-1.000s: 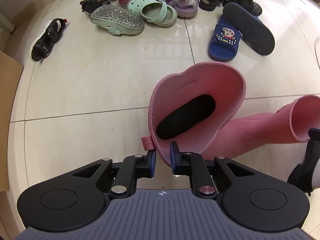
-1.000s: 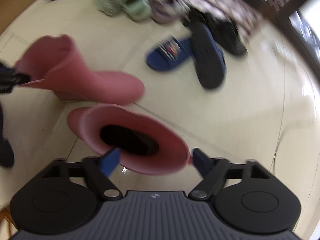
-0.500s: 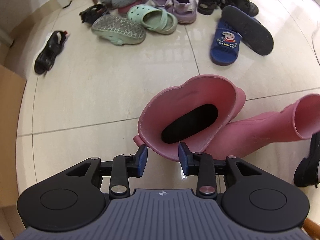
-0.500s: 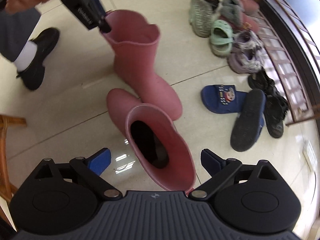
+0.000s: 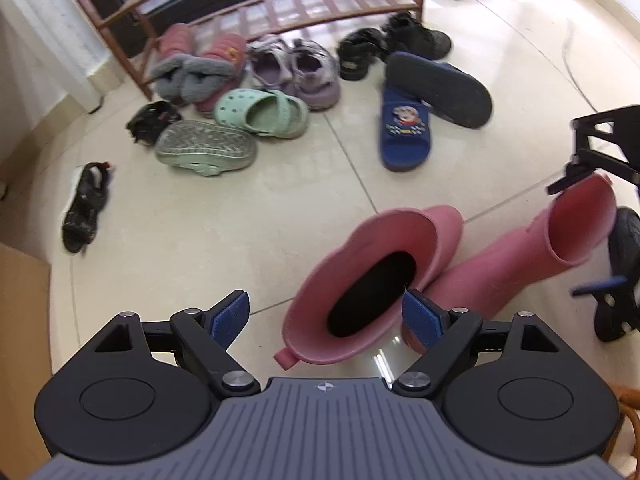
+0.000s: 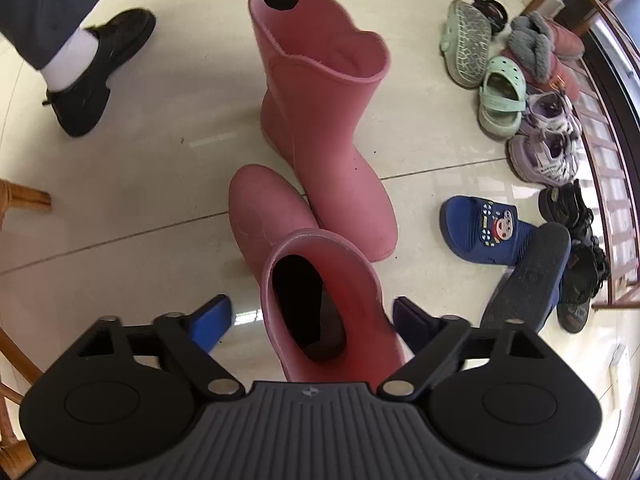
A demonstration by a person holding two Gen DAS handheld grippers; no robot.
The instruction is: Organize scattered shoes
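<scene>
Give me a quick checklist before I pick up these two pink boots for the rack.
1. Left claw open: ok.
2. Right claw open, astride the right-hand boot: ok.
3. Left-hand boot rim between the left claw's fingers: cannot tell.
4. Both boots upright: ok.
5. Toes pointing the same way: not ok, they point opposite ways.
6. Space on the shoe rack: ok, the visible shelf is bare.

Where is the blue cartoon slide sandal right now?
The blue cartoon slide sandal lies on the tile floor, upper right in the left wrist view, its heel end under the overturned dark slide. The black sandals sit just beyond, by the wooden shoe rack.
</scene>
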